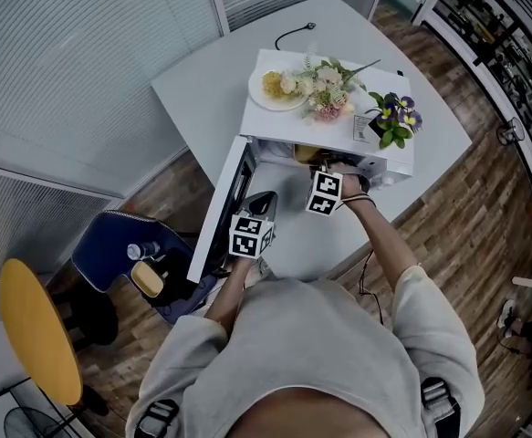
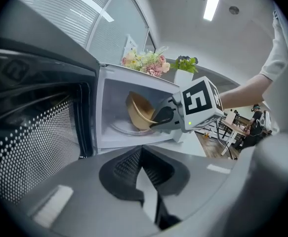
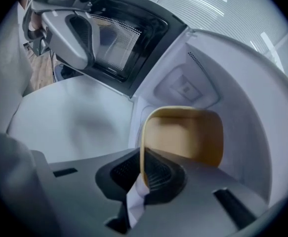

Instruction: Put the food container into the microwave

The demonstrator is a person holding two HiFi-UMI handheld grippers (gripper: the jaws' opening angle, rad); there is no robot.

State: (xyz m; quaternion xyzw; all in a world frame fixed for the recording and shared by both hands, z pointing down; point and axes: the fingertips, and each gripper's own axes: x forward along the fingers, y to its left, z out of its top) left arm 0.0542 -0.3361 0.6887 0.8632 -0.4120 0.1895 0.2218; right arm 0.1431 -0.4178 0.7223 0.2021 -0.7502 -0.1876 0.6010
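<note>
The white microwave (image 1: 267,122) stands on the grey table with its door (image 1: 225,201) swung open to the left. A yellow food container (image 3: 183,135) is tipped on its side inside the cavity, above the glass turntable (image 2: 121,129). My right gripper (image 3: 143,174) is shut on the container's rim and reaches into the opening (image 1: 324,168). In the left gripper view the container (image 2: 139,112) and the right gripper (image 2: 163,116) show inside the cavity. My left gripper (image 2: 141,174) is shut with nothing in it, held next to the inner side of the door (image 2: 30,132).
A plate with flowers (image 1: 279,88) and a small potted plant (image 1: 393,117) sit on top of the microwave. A black cable (image 1: 293,33) lies behind it. A blue chair (image 1: 110,245) and a yellow round seat (image 1: 33,331) stand at the left, below the table edge.
</note>
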